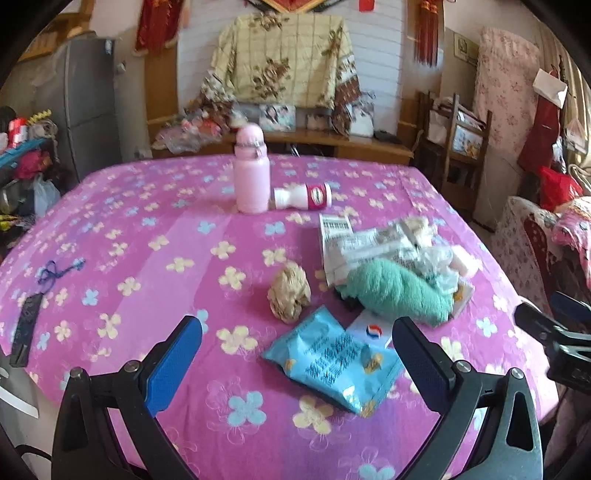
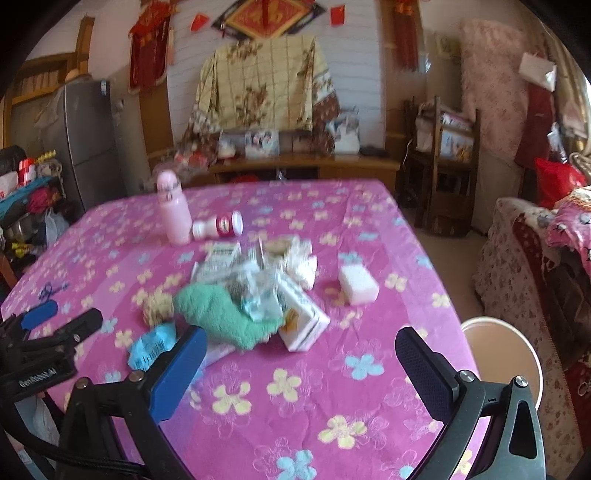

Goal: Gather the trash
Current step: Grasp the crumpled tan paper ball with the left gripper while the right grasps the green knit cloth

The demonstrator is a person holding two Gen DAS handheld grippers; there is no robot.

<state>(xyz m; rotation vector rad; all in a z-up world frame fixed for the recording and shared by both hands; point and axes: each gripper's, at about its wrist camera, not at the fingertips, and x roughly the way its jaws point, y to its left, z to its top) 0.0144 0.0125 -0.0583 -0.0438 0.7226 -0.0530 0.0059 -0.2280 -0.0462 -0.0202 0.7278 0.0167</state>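
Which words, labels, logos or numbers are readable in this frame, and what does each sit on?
None can be quoted.
Blue snack bag: dark print, blurred.
White carton: barcode and print, too small.
Small white bottle: red label, illegible.
White card: round red-white-blue logo, wordless.
Wall plaque: gold characters, blurred.

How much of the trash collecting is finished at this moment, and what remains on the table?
Nothing looks collected yet. Both the left gripper and the right gripper are open and empty above the table. Still lying there: the blue snack bag, the crumpled paper ball, the small tipped bottle and the pile of wrappers by the green cloth. The round bin shows nothing inside.
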